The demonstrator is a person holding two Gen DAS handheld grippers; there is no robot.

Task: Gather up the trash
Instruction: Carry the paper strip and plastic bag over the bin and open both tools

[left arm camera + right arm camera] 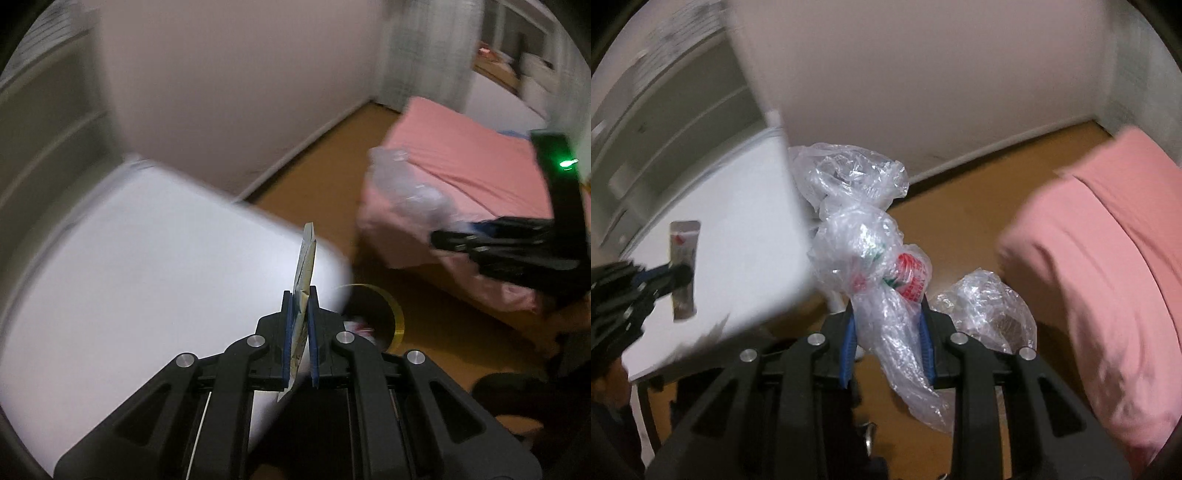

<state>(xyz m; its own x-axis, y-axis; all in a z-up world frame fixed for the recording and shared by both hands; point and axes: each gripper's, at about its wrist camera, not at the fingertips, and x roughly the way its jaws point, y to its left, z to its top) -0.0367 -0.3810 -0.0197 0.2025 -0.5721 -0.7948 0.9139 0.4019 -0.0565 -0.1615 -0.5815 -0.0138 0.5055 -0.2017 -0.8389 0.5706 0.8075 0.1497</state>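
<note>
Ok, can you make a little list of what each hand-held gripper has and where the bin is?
left hand-held gripper: shut on flat wrapper, held edge-on over the white table
right hand-held gripper: shut on clear plastic bag with red and green print
bin: yellow-rimmed, on the floor beside the table, some trash inside
nearby: pink bed

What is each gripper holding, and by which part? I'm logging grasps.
Left gripper: a flat printed paper wrapper, pinched edge-on at its lower half. Right gripper: a crumpled clear plastic bag, gripped around its twisted lower-middle.
</note>
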